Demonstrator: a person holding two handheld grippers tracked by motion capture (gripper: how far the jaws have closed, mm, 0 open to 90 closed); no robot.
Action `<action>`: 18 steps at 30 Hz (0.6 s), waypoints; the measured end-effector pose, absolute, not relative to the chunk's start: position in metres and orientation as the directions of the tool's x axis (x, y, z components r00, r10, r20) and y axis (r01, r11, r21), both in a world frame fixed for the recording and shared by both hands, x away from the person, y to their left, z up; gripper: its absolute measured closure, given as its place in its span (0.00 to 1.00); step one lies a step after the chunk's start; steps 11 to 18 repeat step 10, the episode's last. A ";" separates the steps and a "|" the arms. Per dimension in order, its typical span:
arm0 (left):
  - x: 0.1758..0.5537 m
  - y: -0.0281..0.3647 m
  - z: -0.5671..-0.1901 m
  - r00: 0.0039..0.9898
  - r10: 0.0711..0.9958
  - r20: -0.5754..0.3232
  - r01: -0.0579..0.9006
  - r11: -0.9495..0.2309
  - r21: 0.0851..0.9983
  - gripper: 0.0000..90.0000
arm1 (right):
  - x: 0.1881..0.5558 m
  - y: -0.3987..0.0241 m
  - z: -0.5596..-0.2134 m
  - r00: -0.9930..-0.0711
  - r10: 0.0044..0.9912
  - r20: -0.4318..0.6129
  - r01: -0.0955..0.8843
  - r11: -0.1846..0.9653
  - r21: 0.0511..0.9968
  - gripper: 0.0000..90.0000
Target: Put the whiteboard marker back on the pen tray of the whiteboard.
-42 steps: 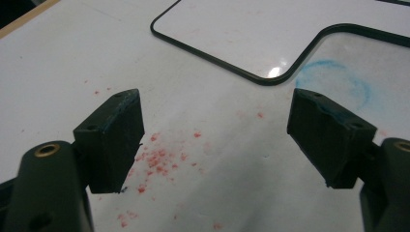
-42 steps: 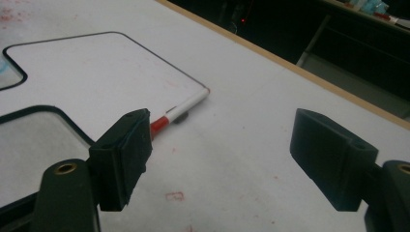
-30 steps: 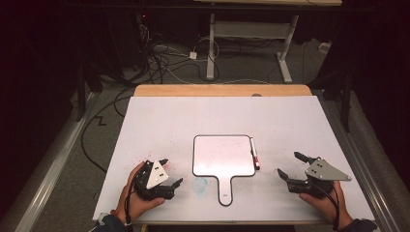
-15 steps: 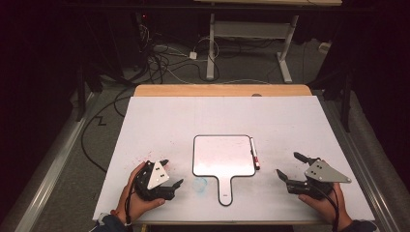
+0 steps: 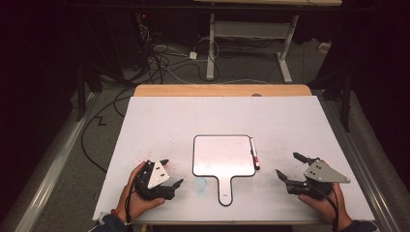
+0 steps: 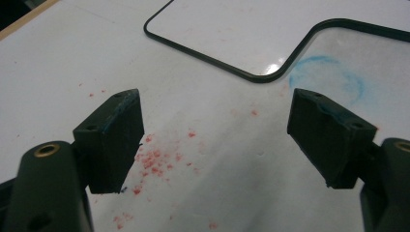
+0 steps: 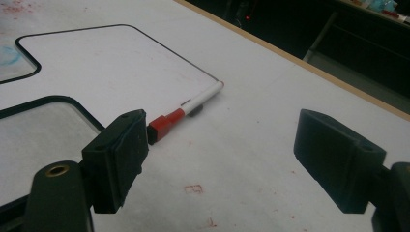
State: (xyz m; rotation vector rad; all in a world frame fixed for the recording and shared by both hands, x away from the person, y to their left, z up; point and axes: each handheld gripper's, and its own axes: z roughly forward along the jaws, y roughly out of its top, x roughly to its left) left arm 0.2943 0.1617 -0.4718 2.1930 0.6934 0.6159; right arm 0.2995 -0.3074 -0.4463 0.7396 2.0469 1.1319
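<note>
Both hand-held grippers rest low at the near edge of the tabletop (image 5: 159,121), each with its jaws spread and nothing between them. The left hand-held gripper (image 5: 167,174) sits left of the whiteboard (image 5: 222,154), aimed toward the board's near-left corner; in the left gripper view its jaws frame red specks and a faint blue ring (image 6: 329,79) smudged on the surface. The right hand-held gripper (image 5: 289,166) sits to the right, well apart from the board.

The marker (image 5: 254,152) — white barrel, red cap — lies along the board's right edge, touching or just beside the frame; the right gripper view shows it close ahead (image 7: 186,113), cap end nearer the left jaw, lying slantwise to the jaws rather than between them.

This looks like the approach step: nothing is held, and the right side seems set to fetch the marker. The next move likely calls for sliding that gripper forward and toward the board so the barrel falls between the jaws, turning the wrist to cross the barrel squarely, then closing. The board's frame is a hazard — a jaw could catch it or nudge the marker away.
</note>
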 end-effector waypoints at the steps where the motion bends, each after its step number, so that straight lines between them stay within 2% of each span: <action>1: 0.294 0.162 -0.472 0.738 0.641 0.210 0.285 -0.578 0.765 0.22 | 0.299 -0.307 -0.446 -0.611 0.738 -0.285 0.152 0.463 0.873 0.23; 18: 0.298 0.161 -0.472 0.741 0.639 0.206 0.288 -0.580 0.762 0.22 | 0.301 -0.308 -0.448 -0.615 0.733 -0.290 0.155 0.474 0.867 0.23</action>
